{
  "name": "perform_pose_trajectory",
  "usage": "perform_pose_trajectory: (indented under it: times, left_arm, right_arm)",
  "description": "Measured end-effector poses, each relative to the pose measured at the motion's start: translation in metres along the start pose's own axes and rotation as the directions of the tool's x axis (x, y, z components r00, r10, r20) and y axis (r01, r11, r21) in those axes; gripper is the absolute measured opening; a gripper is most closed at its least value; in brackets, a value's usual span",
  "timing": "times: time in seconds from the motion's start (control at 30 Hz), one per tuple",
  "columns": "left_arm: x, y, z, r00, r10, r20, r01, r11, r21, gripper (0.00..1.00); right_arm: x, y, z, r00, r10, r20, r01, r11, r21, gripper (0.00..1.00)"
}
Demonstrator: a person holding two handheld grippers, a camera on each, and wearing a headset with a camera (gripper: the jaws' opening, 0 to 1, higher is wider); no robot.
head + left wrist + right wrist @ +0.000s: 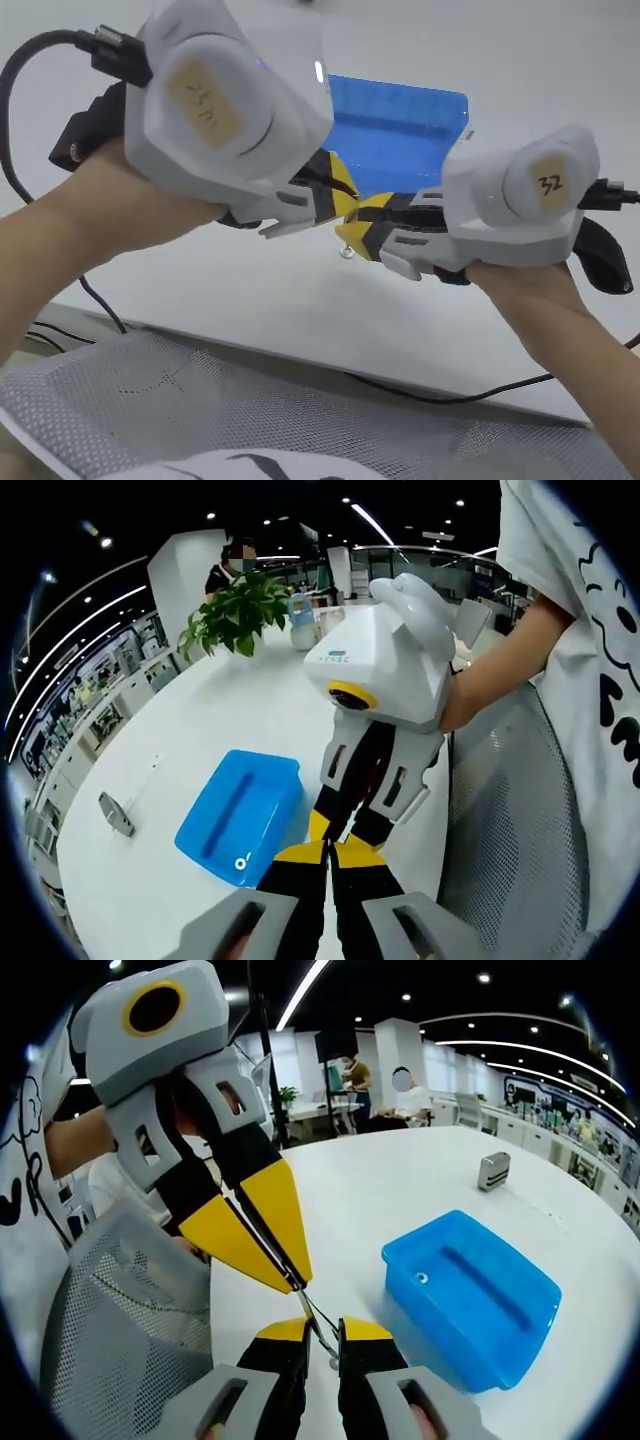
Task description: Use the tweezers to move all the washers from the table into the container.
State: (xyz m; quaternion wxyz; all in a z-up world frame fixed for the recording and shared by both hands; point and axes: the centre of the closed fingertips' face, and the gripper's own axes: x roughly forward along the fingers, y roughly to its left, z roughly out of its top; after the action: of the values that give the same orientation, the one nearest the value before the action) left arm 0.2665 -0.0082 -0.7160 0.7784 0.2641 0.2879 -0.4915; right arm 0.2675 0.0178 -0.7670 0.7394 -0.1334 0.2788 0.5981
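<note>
The left gripper [343, 197] had a rounded white housing and dark jaw arms with grey links, ending in yellow wedge tips. A tan sticker [203, 103] on top of the left gripper carried a handwritten number too blurred to read, and a black cable [60, 36] was plugged into its rear end. To the right of the left gripper, the right gripper [362, 228] matched it in white, black and yellow. Its own label [548, 184] read 32, and a second cable [620, 195] left its rear. Rearward of the left gripper, the person wore a white short-sleeved T-shirt [575, 630] with black print.
</note>
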Motion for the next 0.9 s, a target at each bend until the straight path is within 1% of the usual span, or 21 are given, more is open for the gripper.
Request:
perform_pose_trajectory:
  times: [0.27,0.43,0.63,0.73,0.9]
  left_arm:
    - [0.002,-0.0009,-0.0051,1.0,-0.004,-0.007,0.004,1.0,-0.008,0.0]
    - [0.0014,-0.0007,-0.0044,1.0,-0.004,-0.006,0.004,1.0,-0.01,0.0]
    - [0.0025,-0.0019,-0.0025,0.9999,-0.011,-0.008,0.011,1.0,-0.011,0.0]
    - [0.004,-0.0015,-0.0014,0.9999,-0.01,-0.01,0.009,1.0,-0.006,0.0]
    - [0.0062,-0.0044,0.0009,0.9996,-0.013,-0.026,0.014,0.999,0.032,0.0]
  right_arm:
    - [0.0031,-0.002,-0.0045,1.0,0.002,-0.004,-0.002,1.0,0.013,0.07]
    - [0.003,-0.0025,-0.0041,0.9999,0.006,0.01,-0.006,1.0,0.03,0.07]
    - [0.0022,-0.0021,-0.0054,0.9999,0.014,0.005,-0.014,1.0,0.001,0.05]
    - [0.0014,-0.0034,-0.0058,0.9998,0.018,0.004,-0.018,1.0,0.011,0.05]
    - [0.0003,-0.002,-0.0061,0.9998,0.007,-0.02,-0.008,0.999,-0.039,0.04]
